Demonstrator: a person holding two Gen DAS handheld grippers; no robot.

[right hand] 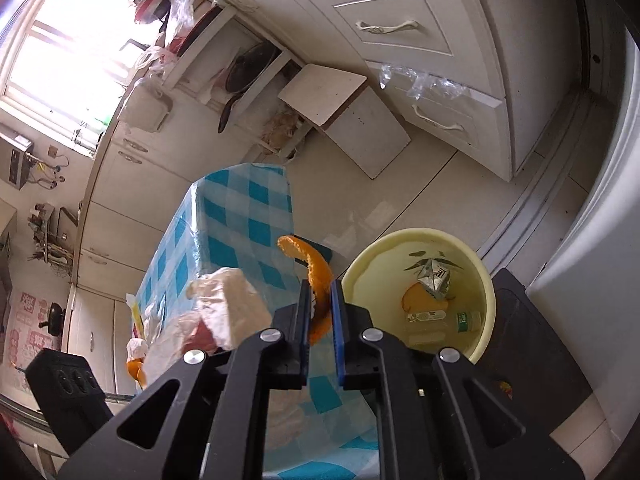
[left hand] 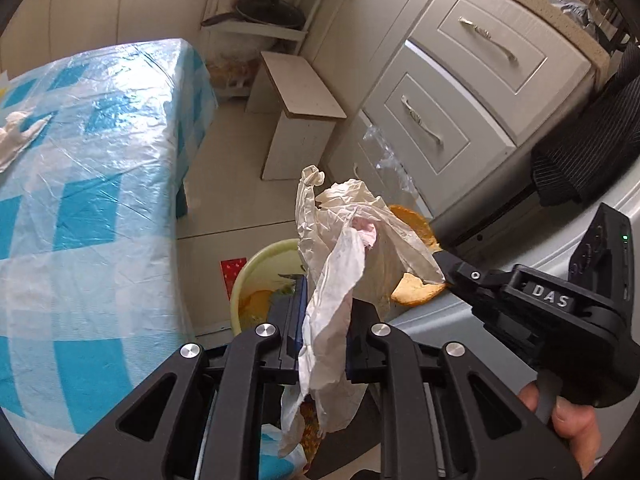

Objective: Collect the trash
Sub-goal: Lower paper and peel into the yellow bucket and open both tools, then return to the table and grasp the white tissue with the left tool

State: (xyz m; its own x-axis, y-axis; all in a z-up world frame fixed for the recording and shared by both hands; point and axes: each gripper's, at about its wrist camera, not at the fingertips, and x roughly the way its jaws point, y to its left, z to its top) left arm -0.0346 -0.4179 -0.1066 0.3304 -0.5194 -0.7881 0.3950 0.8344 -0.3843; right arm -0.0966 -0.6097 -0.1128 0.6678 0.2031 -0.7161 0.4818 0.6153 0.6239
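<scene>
Crumpled paper (left hand: 340, 264) and curled peel (right hand: 316, 280) clamped.

1 yellow bin (right hand: 486, 280), 2 orange peels (right hand: 316, 280), 1 bottle (right hand: 464, 320)

I'm in a home kitchen: cream panelled drawers with curved metal handles (left hand: 456, 80), a dark frying pan (right hand: 250, 70) shelved.

bin (right hand: 424, 248) on the floor just right of the table (right hand: 240, 216) | orange peel (right hand: 418, 300), folded carton (right hand: 434, 280), small bottle (right hand: 466, 320) lying in the bin | stool (right hand: 340, 112) at 12 o'clock behind the table | drawers (right hand: 420, 60) at 1 o'clock | pan (right hand: 248, 68) on the shelf at 11 o'clock
</scene>
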